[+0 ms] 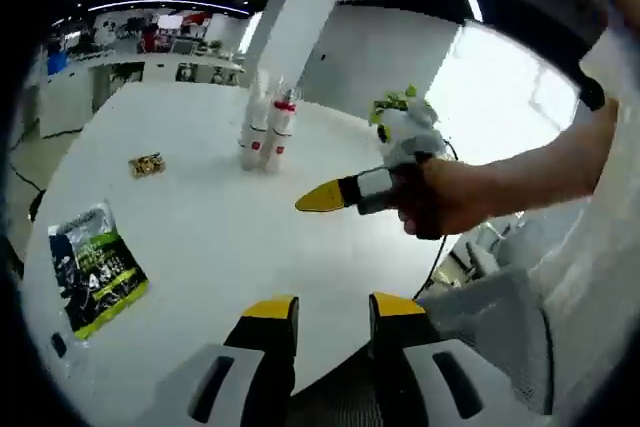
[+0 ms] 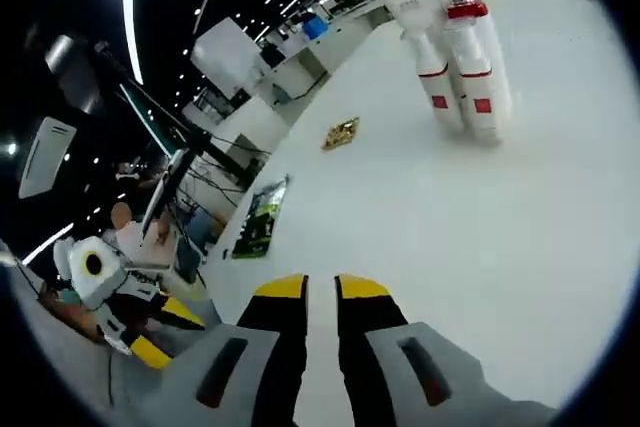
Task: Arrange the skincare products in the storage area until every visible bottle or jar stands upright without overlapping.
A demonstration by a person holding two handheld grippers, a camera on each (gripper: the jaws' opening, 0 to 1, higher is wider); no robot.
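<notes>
A tight cluster of white bottles with red bands [image 1: 268,132] stands upright on the round white table [image 1: 200,227], far from both grippers. In the right gripper view the same bottles [image 2: 460,57] are at the upper right. My left gripper [image 1: 333,309] hovers over the table's near edge, its jaws apart with nothing between them. A hand [image 1: 450,197] holds my right gripper [image 1: 322,197] out over the table's right side, yellow tips together. In its own view the right gripper [image 2: 322,289] shows a narrow gap that holds nothing. The left gripper [image 2: 150,337] appears low at the left.
A green and black packet [image 1: 97,267] lies flat near the table's left edge, also in the right gripper view [image 2: 260,217]. A small gold wrapped item [image 1: 147,164] [image 2: 342,132] sits between packet and bottles. Green leaves [image 1: 395,102] show behind the right gripper. Office desks stand beyond.
</notes>
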